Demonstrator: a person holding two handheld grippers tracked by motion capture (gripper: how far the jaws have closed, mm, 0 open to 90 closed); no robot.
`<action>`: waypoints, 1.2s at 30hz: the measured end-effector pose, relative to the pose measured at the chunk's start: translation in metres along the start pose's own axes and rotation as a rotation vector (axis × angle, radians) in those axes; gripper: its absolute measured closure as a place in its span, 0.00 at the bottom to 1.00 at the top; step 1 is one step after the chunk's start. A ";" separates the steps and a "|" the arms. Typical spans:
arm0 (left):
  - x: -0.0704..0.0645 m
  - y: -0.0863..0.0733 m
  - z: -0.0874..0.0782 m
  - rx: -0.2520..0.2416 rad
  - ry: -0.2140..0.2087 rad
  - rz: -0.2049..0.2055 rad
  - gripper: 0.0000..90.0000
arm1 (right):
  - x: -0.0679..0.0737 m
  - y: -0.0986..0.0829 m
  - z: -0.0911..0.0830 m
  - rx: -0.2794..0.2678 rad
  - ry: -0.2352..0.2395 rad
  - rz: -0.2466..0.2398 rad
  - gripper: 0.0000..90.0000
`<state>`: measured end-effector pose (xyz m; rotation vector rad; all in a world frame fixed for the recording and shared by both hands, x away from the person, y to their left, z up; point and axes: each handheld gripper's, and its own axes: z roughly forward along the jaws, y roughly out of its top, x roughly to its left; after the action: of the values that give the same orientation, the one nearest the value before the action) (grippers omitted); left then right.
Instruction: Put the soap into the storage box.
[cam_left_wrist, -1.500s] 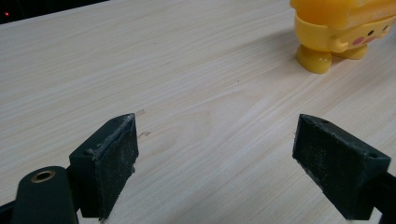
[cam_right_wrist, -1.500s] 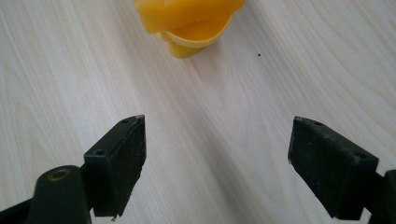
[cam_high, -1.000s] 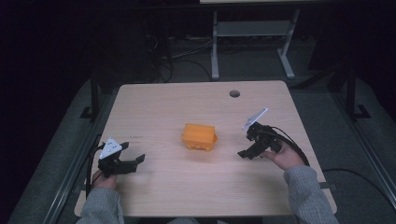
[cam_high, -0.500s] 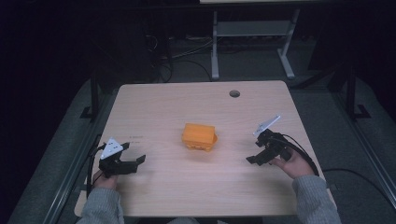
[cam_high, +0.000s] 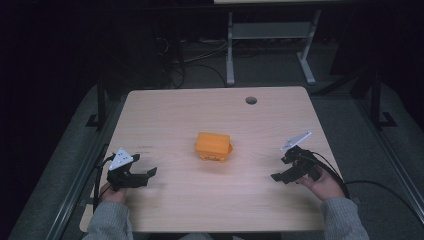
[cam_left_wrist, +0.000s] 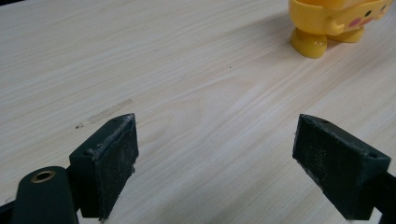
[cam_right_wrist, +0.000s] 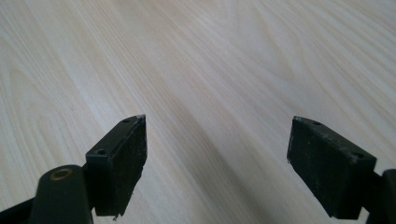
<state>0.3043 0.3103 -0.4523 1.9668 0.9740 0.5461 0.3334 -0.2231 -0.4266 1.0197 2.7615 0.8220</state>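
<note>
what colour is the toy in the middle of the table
Yellow-orange toy, with a pink cheek spot; clearest in the left gripper view.

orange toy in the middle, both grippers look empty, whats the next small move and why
Probably ease the left gripper forward toward the orange toy. Its jaws stand wide open with nothing between them, and the toy's foot already shows at the upper right of the left gripper view. The right gripper is also open but faces bare table.

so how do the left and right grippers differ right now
The left gripper sits by the table's near-left edge; the right gripper sits at the right side. The left gripper's jaws point right, toward the yellow toy, whose foot shows in the left gripper view; the right gripper's jaws face bare wood. Both are open, empty and hand-held.
</note>
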 end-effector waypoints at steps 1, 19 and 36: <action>0.000 0.000 0.000 0.007 -0.004 0.002 0.15 | 0.000 -0.004 -0.002 -0.009 -0.004 0.005 0.22; -0.003 -0.001 0.002 0.011 0.007 0.014 0.15 | 0.007 -0.037 -0.009 -0.046 -0.023 0.051 0.22; -0.006 -0.001 0.003 0.015 0.008 0.024 0.15 | 0.018 -0.072 -0.013 -0.117 -0.040 0.101 0.22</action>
<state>0.3022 0.3050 -0.4551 1.9937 0.9626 0.5619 0.2746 -0.2632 -0.4509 1.1484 2.6120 0.9534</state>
